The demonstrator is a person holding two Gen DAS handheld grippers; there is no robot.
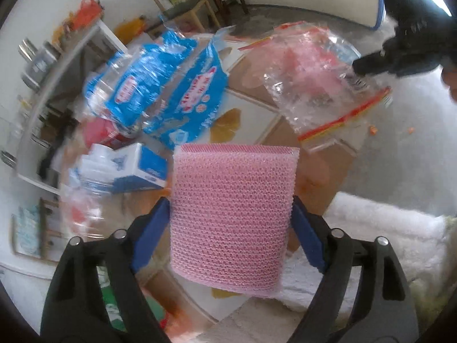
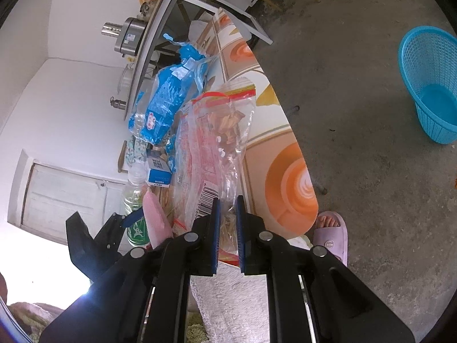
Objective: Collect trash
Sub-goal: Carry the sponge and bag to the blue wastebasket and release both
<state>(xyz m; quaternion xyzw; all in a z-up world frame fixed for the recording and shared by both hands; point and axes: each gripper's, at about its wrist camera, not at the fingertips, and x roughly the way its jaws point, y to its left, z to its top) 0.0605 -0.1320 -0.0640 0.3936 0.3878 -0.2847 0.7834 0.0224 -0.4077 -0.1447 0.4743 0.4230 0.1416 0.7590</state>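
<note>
In the left wrist view, my left hand-held gripper (image 1: 231, 223) is clamped on a pink foam mesh sleeve (image 1: 232, 214), held upright at the frame's centre above the tabletop (image 1: 322, 180). At upper right, my right hand-held gripper (image 1: 368, 65) pinches a clear zip bag (image 1: 317, 83). Blue plastic packaging (image 1: 160, 85) lies at upper left.

In the right wrist view, my right hand-held gripper (image 2: 228, 228) is clamped on the clear zip bag (image 2: 211, 148), which stands up at centre. A blue mesh basket (image 2: 431, 83) sits on the floor (image 2: 371, 171) at right.
</note>
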